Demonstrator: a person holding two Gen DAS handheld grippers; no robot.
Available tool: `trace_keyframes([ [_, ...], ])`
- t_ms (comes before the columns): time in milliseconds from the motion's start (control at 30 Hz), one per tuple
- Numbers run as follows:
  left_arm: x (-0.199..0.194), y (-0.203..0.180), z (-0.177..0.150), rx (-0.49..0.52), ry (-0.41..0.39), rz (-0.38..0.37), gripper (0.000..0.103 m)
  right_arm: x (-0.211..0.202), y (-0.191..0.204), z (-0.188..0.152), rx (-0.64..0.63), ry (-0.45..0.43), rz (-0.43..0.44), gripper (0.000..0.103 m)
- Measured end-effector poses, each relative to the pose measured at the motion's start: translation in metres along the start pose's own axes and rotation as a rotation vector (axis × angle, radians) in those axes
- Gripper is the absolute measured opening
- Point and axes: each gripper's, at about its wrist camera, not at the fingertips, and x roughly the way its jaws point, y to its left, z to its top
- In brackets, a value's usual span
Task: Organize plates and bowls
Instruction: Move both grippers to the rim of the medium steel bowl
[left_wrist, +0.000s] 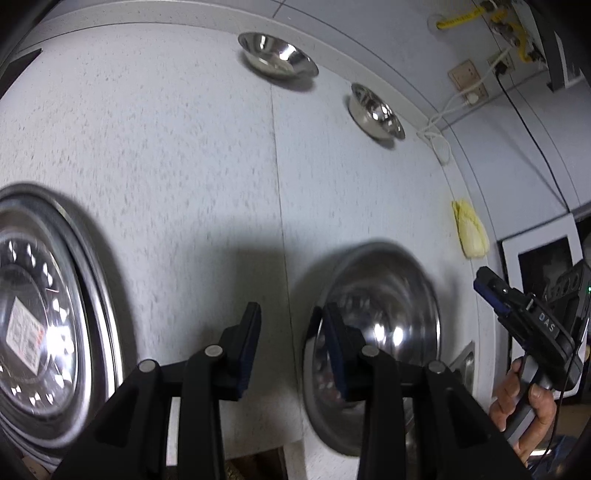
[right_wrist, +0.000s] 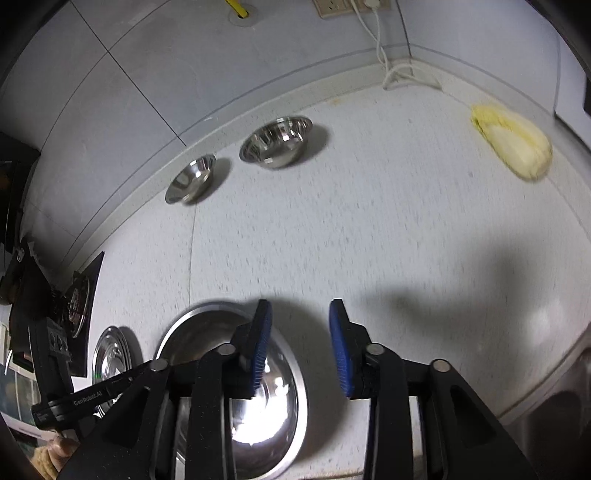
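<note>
My left gripper (left_wrist: 290, 343) is open and empty, low over the white counter, between a stack of steel plates (left_wrist: 40, 332) on its left and a large steel bowl (left_wrist: 388, 332) on its right. Two smaller steel bowls (left_wrist: 277, 55) (left_wrist: 376, 112) stand by the back wall. My right gripper (right_wrist: 301, 347) is open and empty; its left finger hangs over the large bowl (right_wrist: 258, 398). The two small bowls (right_wrist: 190, 179) (right_wrist: 277, 142) and the plates (right_wrist: 110, 365) also show there. The right gripper shows in the left wrist view (left_wrist: 491, 291).
A yellow cabbage (right_wrist: 511, 144) (left_wrist: 471, 229) lies at the counter's far right. White cables (right_wrist: 391, 74) hang from wall sockets (left_wrist: 467, 83). A sink edge (right_wrist: 554, 406) is at the right, a black stove (right_wrist: 77, 306) at the left.
</note>
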Motion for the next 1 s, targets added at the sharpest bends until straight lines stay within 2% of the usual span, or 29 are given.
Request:
trace_keyframes([
  [133,0.003,-0.003,0.011,-0.024,0.018,-0.036,0.033,0.000,0.009,0.020,-0.031,-0.016,-0.002,0.036],
  [267,-0.003,-0.010,0.020,-0.010,-0.019,-0.031,0.033,0.005,0.013,0.028,-0.051,-0.014,0.002,0.036],
  [433,-0.008,-0.018,0.055,-0.019,-0.070,-0.028,0.033,0.014,0.014,0.042,-0.063,-0.008,0.004,0.036],
  [567,0.001,-0.032,0.086,-0.023,-0.078,-0.060,0.034,0.027,0.010,0.068,-0.067,-0.001,0.011,0.039],
  [733,0.033,-0.057,0.133,-0.051,-0.052,-0.102,0.034,0.053,0.010,0.116,-0.090,0.029,0.024,0.044],
  [800,0.054,-0.069,0.157,-0.062,-0.042,-0.104,0.038,0.069,0.010,0.136,-0.094,0.041,0.024,0.044],
  [1000,0.103,-0.092,0.212,-0.040,-0.059,-0.068,0.040,0.113,0.001,0.178,-0.056,0.056,-0.006,0.045],
])
